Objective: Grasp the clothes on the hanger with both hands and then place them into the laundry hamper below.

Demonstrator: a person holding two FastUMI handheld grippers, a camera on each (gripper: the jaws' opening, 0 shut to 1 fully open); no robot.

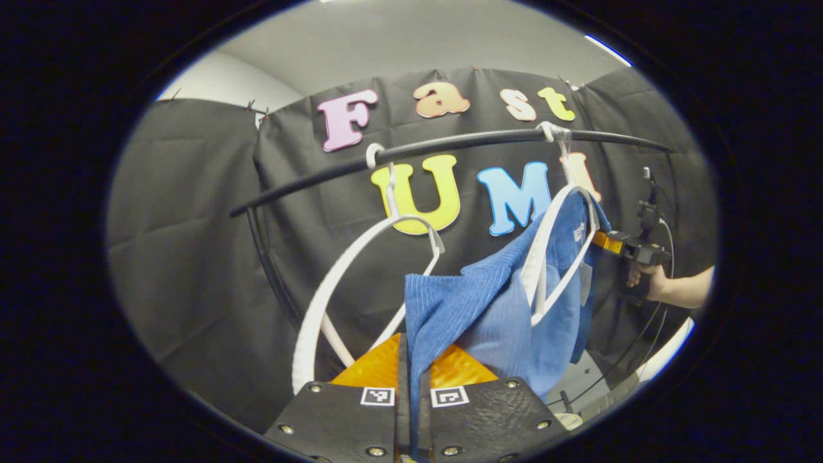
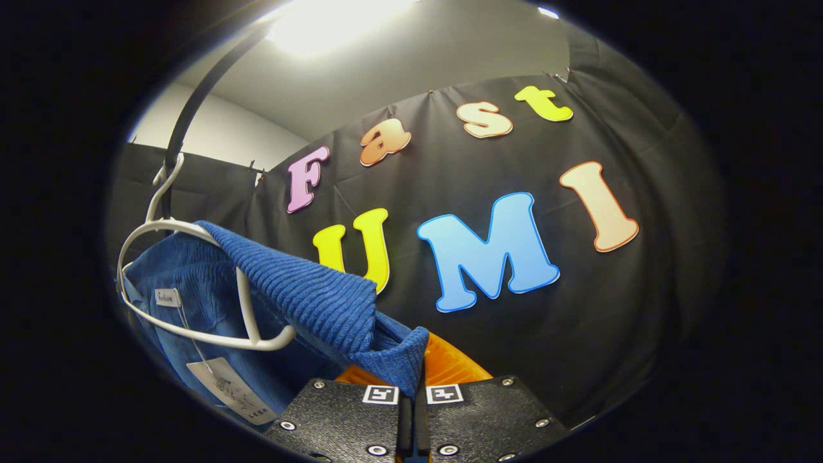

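Note:
A blue ribbed garment (image 1: 495,308) hangs on a white hanger (image 1: 558,244) from the black rail (image 1: 450,143). My left gripper (image 1: 413,405) is shut on a fold of its left side, the cloth pinched between the fingers. In the right gripper view the same blue garment (image 2: 302,296) drapes over its white hanger (image 2: 193,283), and my right gripper (image 2: 413,411) is shut on the garment's corner. The right gripper (image 1: 633,252), held by a hand (image 1: 649,280), shows at the far side of the garment in the left gripper view.
An empty white hanger (image 1: 360,283) hangs on the rail just left of the garment. A paper tag (image 2: 228,389) dangles from the garment. The black cloth wall stands close behind. A pale floor edge (image 1: 669,350) shows low on the right.

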